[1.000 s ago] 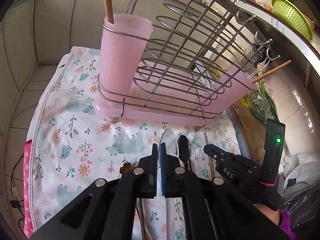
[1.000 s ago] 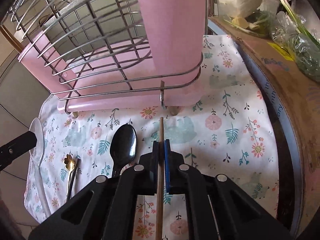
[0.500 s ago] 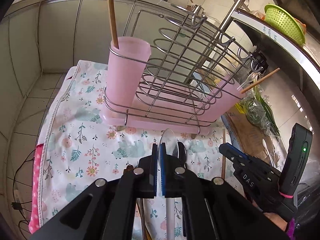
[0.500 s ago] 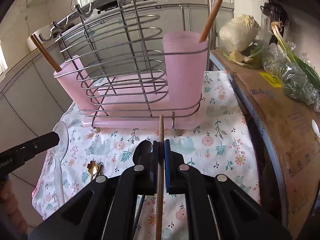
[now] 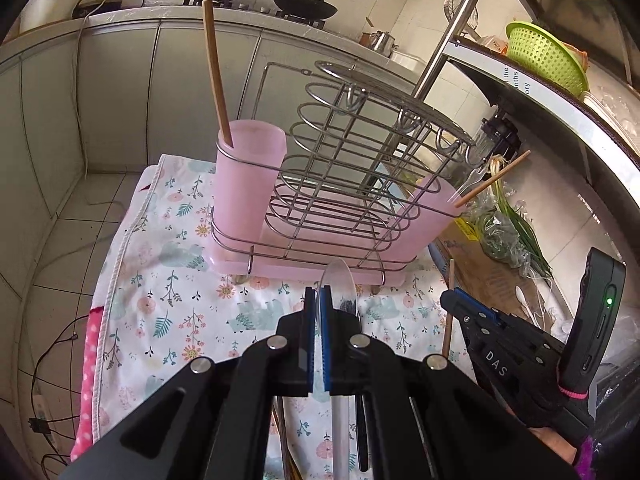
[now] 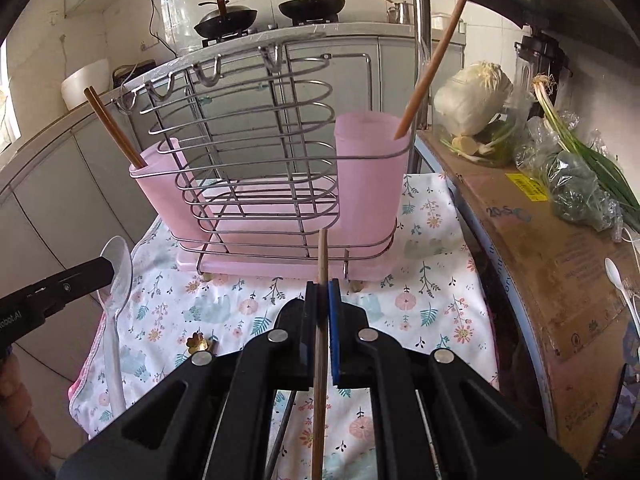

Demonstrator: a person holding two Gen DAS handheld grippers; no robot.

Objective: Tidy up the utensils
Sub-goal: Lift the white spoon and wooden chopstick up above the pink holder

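A wire rack [image 5: 340,184] [image 6: 256,152] with two pink cups stands on a floral cloth [image 5: 172,280]. The left cup [image 5: 248,176] holds one chopstick [image 5: 214,68]; the right cup [image 5: 436,208] holds a chopstick and a clear fork. My left gripper [image 5: 318,312] is shut on a clear plastic spoon [image 5: 336,284] [image 6: 118,276], raised above the cloth in front of the rack. My right gripper [image 6: 323,304] is shut on a wooden chopstick [image 6: 322,264] [image 5: 448,300], also raised. A black spoon [image 5: 360,420] and a gold-ended utensil [image 6: 198,342] lie on the cloth.
A cardboard box [image 6: 540,248] with greens [image 6: 580,176] and a cabbage [image 6: 472,96] stands at the right of the cloth. A white spoon [image 6: 616,276] lies on it. A green colander [image 5: 544,56] sits on a shelf. Woks [image 6: 228,16] stand on the far counter.
Both grippers have risen and pulled back from the rack, carrying the clear spoon and the chopstick; the rack now looks smaller and its cup rims show from above.
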